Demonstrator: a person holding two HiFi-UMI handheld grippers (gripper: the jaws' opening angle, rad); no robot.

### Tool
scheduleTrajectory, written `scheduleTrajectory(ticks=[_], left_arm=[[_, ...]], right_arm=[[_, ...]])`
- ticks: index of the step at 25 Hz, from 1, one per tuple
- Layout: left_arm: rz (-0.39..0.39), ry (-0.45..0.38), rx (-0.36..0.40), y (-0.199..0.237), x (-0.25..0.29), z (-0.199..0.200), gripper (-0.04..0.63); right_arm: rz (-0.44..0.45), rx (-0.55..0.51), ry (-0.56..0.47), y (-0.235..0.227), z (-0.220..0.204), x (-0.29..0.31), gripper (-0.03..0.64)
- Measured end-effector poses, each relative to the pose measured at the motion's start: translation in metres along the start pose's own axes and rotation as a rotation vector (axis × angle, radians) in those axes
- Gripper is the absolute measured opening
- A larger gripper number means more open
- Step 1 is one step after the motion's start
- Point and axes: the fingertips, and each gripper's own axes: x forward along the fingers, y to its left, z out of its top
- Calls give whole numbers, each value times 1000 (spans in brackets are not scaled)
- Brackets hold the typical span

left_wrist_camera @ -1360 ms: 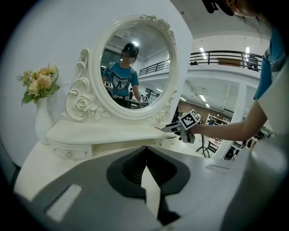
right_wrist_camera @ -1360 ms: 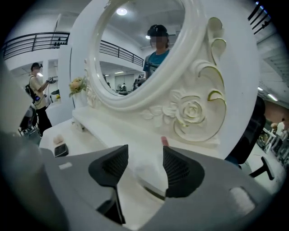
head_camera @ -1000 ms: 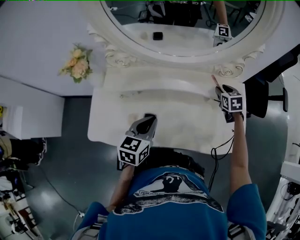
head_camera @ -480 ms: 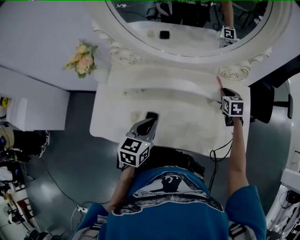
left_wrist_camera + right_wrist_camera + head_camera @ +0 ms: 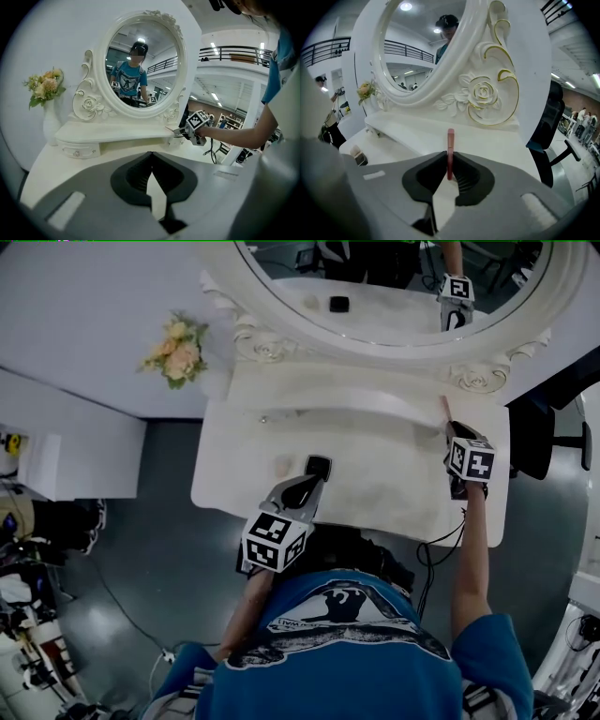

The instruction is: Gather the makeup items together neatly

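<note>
One pink stick [image 5: 450, 138] upright, pinched by right gripper [image 5: 449, 157]; jaws just closed

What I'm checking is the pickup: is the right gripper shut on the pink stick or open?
Shut on it: the right gripper has just been closing; its jaws press the pink stick from both sides.
</note>
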Motion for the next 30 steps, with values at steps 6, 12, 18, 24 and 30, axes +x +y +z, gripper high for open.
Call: scheduleTrajectory(ticks=[6, 12, 18, 24, 30], left_arm=[[-37, 11, 20, 3, -15, -7, 12], [-59, 7, 30, 6, -31, -15, 12], [-48, -20, 17, 21, -49, -17, 12], [-19, -33, 3, 40, -69, -23, 12], [5, -42, -7, 57, -88, -27, 12]], right_arm=[[8, 66, -2, 53, -29, -24, 43], [78, 132, 50, 126, -73, -30, 43], [135, 158, 121, 197, -107, -23, 43], [105, 186, 190, 235, -121, -10, 43], [62, 271, 240, 250, -142, 1, 44]])
